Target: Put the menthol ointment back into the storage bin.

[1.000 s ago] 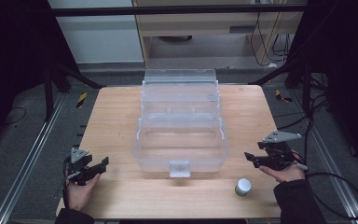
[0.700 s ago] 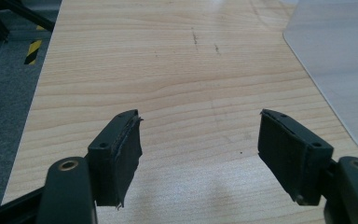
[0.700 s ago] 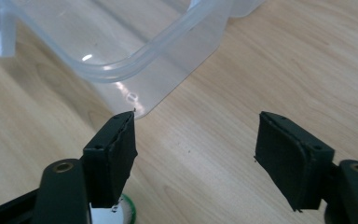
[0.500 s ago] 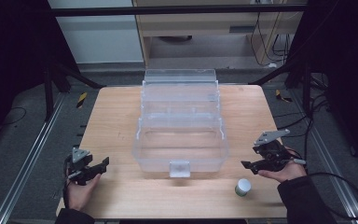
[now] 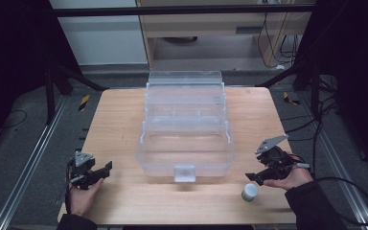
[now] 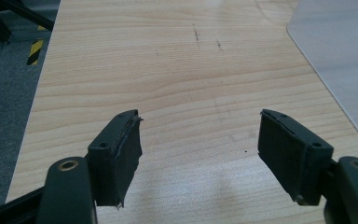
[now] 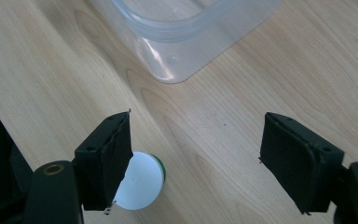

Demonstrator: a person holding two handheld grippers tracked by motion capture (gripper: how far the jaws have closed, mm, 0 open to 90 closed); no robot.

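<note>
step: approach judged | right hand-held gripper (image 5: 255, 175) jaws apart, held near jar (image 5: 249, 192) | left hand-held gripper (image 5: 98, 172) apart, empty | next: jar must be centred between jaws | bin (image 5: 186, 127) on table (image 5: 115, 120)

A clear plastic tiered storage box (image 5: 186, 139) is being shown open mid-table on the light wooden table (image 5: 124, 124). The left gripper (image 5: 100, 171) is being held near the front-left edge. The right gripper (image 5: 253, 175) is being held just above a small white-capped green jar (image 5: 249, 192), front-right.
</note>
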